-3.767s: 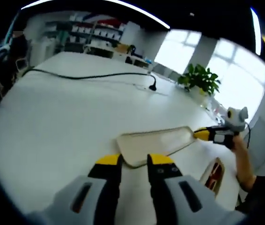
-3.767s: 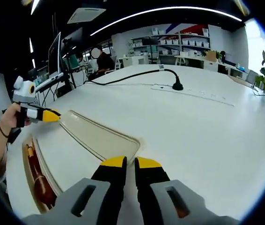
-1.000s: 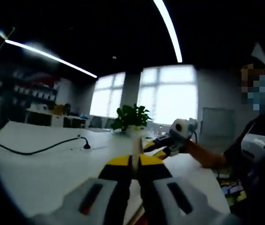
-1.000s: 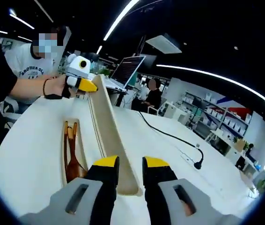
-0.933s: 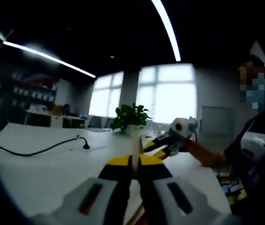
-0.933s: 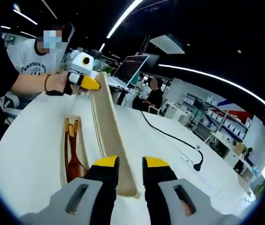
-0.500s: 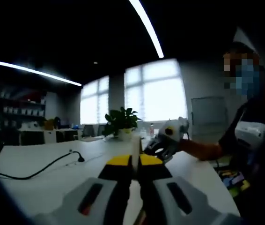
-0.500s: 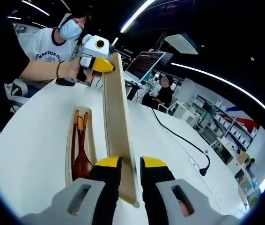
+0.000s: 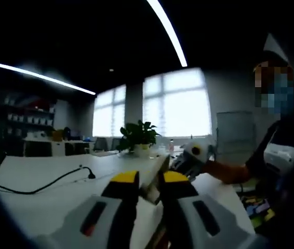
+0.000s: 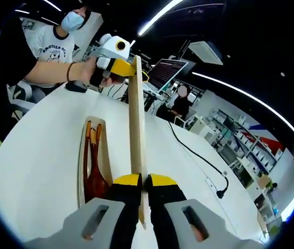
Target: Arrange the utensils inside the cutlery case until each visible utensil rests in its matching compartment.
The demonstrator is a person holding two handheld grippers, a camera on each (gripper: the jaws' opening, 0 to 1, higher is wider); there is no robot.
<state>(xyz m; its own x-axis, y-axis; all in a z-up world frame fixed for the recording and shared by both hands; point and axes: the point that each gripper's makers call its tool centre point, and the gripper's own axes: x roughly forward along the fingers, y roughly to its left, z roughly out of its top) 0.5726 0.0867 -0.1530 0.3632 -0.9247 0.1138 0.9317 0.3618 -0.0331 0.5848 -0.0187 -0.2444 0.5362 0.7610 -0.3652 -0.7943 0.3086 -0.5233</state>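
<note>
At the centre of the right gripper view, we hold the flat beige case lid (image 10: 136, 129) on edge above the white tabletop (image 10: 38, 155), our right gripper (image 10: 141, 181) pinching its near end and our left gripper (image 10: 121, 67) its far end. Left of it lies the open beige cutlery case (image 10: 80, 171) with dark wooden utensils (image 10: 93, 174) inside. In the left gripper view, the left gripper (image 9: 150, 178) grips the lid's edge.

The case lid (image 10: 136, 129) looks like smooth, matt, cream plastic. The open cutlery case (image 10: 80, 171) on the table looks the same. The spoon (image 10: 96, 181) inside it is dark wood with a soft shine. The chopsticks (image 10: 88, 150) beside it are wood too. The table (image 10: 38, 155) is white, smooth and a little glossy. The right gripper (image 10: 141, 180) has shiny yellow plastic tips and matt grey plastic behind them, and so does the left gripper (image 9: 149, 177).
</note>
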